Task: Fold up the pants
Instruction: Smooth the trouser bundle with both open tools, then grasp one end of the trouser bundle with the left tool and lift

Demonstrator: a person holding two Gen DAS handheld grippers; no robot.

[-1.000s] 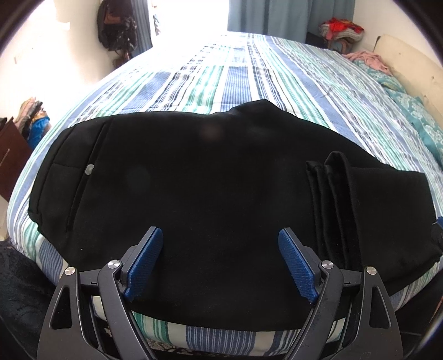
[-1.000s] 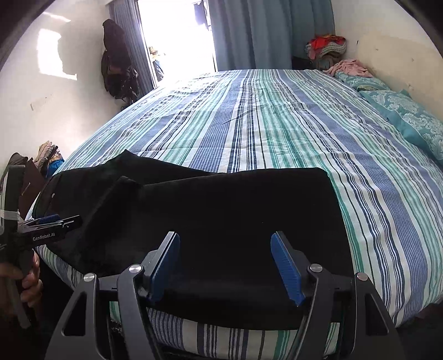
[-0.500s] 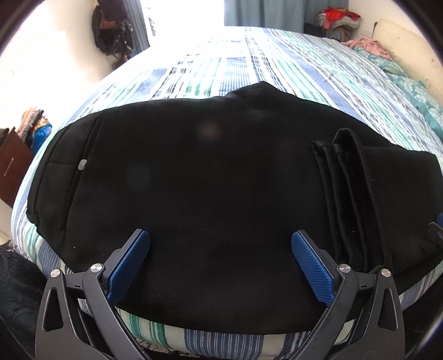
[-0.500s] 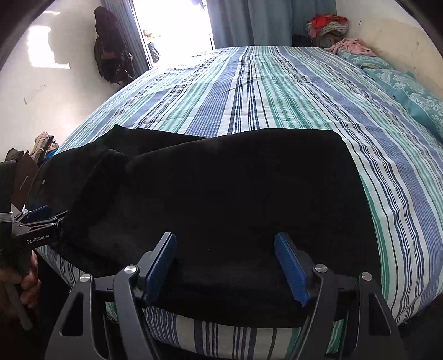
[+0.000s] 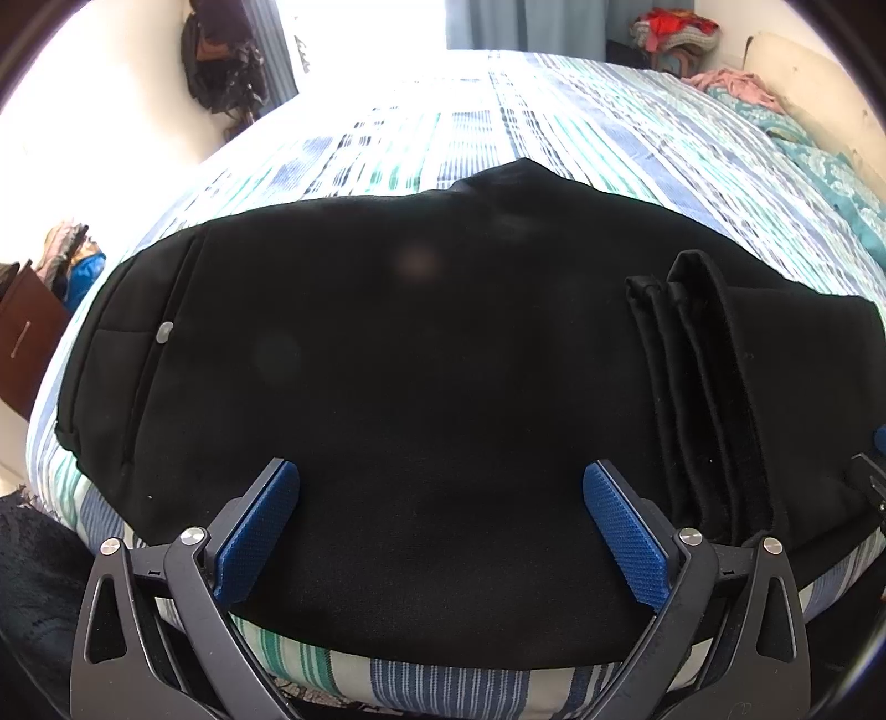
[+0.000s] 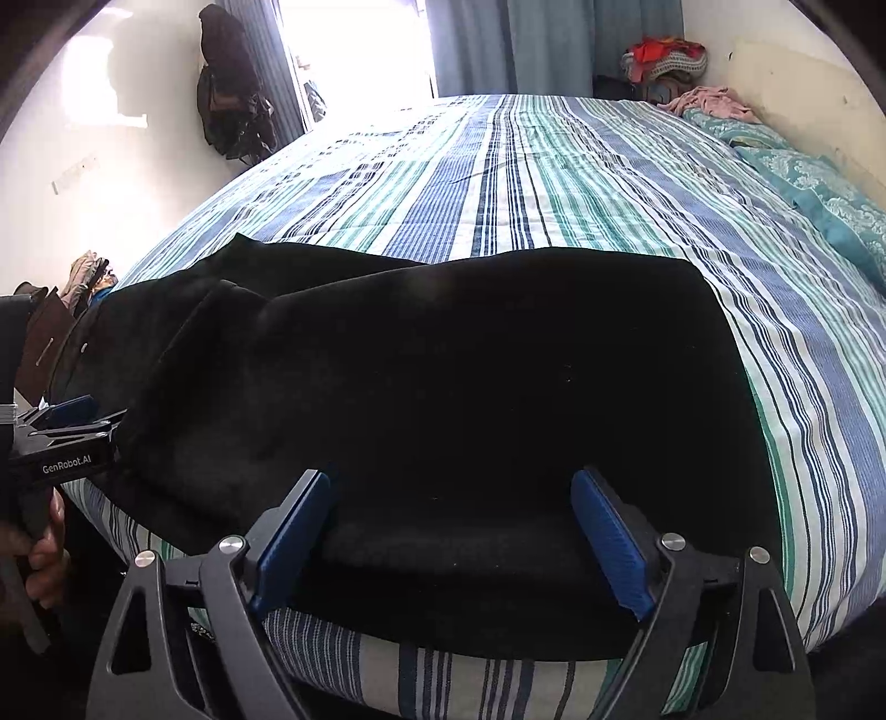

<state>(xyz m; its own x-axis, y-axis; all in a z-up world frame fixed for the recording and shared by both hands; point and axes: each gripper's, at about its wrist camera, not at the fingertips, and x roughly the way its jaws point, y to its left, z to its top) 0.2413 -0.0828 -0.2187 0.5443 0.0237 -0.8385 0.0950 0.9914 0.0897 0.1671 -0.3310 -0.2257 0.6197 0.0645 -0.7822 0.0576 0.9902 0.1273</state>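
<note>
A wide bed (image 6: 581, 183) fills most of both views, covered in a sheet striped blue, teal and white. It runs back toward blue curtains (image 6: 548, 44) and a bright doorway. Teal patterned pillows (image 6: 819, 188) lie along its right side, with a pink garment (image 6: 709, 102) at the far corner near a pile of red and grey clothes (image 6: 664, 58). Dark clothing hangs on the left wall (image 6: 230, 88).

Black pants (image 5: 415, 360) lie flat across the near edge of the bed, spread from left to right. In the left wrist view the waistband end is on the left, with a small silver button (image 5: 164, 332) showing, and the leg ends are folded back on the right, their hems (image 5: 692, 387) stacked in narrow ridges on top of the fabric. In the right wrist view that folded part (image 6: 470, 376) forms a broad black slab reaching to the bed's front edge.

The left gripper (image 5: 440, 531) hovers over the pants' near edge, its blue pads spread wide and gripping nothing — cloth lies below the gap. The right gripper (image 6: 451, 545) sits over the folded part, its jaws opening, pads apart with only flat fabric beneath them. At the left edge of the right wrist view the left gripper's body appears again, held by a person's hand (image 6: 47, 559).
</note>
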